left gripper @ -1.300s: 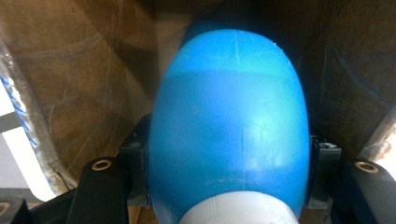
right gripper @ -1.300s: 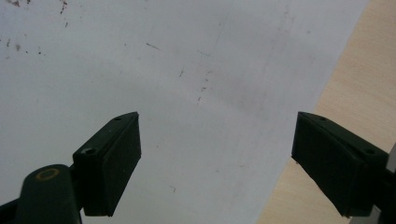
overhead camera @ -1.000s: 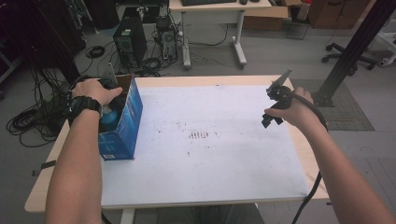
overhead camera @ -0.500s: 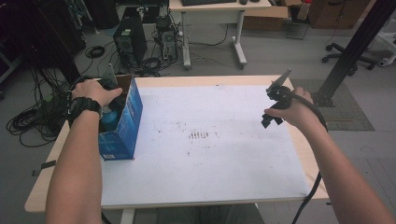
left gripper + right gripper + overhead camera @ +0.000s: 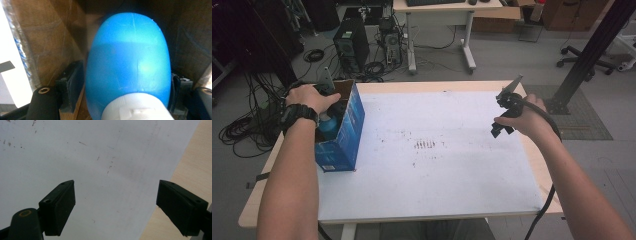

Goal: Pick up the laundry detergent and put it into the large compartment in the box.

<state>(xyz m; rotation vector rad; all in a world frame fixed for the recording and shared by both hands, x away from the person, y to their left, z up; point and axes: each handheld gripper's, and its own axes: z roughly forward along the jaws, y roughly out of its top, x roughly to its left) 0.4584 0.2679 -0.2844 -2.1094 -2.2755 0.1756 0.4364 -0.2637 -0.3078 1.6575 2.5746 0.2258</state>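
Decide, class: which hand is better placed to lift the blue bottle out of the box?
Left. The left gripper is down inside the blue box, its jaws either side of the blue bottle. The right gripper hangs open over bare table.

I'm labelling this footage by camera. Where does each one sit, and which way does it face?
High view: above the person's side, facing forward and down on the table; both forearms enter from below.
Left gripper view: on the left hand-held gripper, facing into the blue box; jaws flank the blue bottle, which both views share.
Right gripper view: on the right hand-held gripper, facing the white sheet; jaws apart.
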